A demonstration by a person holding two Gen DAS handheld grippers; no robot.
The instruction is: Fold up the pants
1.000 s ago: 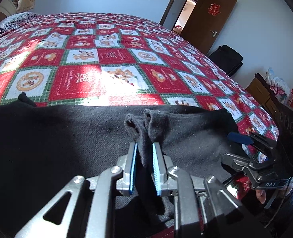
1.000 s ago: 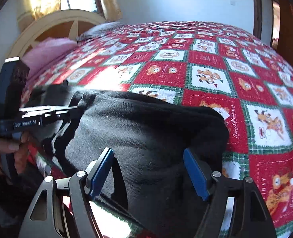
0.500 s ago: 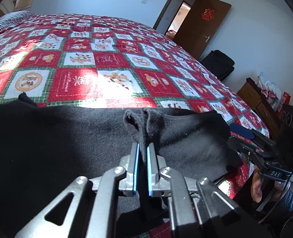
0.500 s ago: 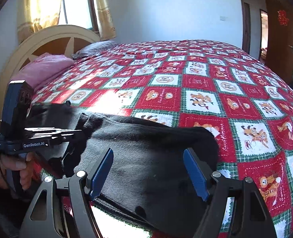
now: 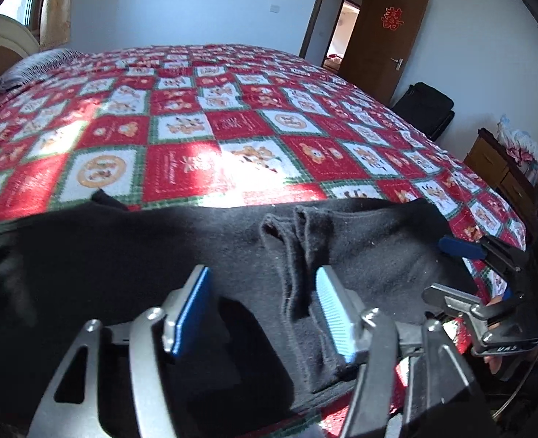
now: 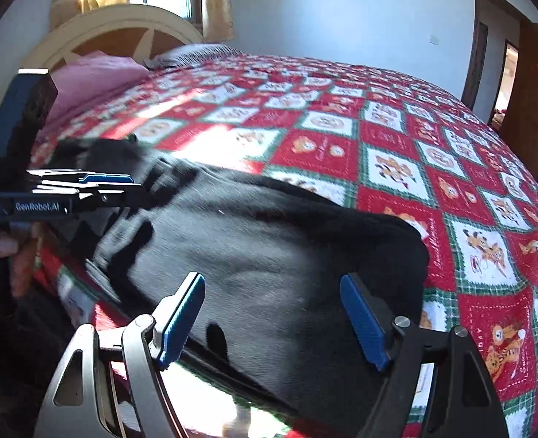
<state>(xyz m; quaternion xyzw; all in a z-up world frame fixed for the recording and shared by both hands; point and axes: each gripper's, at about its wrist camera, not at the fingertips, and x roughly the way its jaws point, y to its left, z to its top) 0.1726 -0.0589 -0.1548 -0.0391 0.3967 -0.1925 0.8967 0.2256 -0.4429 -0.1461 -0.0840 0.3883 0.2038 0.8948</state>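
Pants (image 5: 123,255), black, lie along the near edge of the bed (image 5: 232,124), their long axis running crosswise in front of me from left to right. My left gripper (image 5: 265,310) has its jaws spread wide, with a pinched ridge of cloth (image 5: 298,255) standing between them, nearer the right pad, untouched as far as I can tell. My right gripper (image 6: 272,321) is likewise released, hovering over the end by the rounded corner. I judge the left one better placed to regrip.
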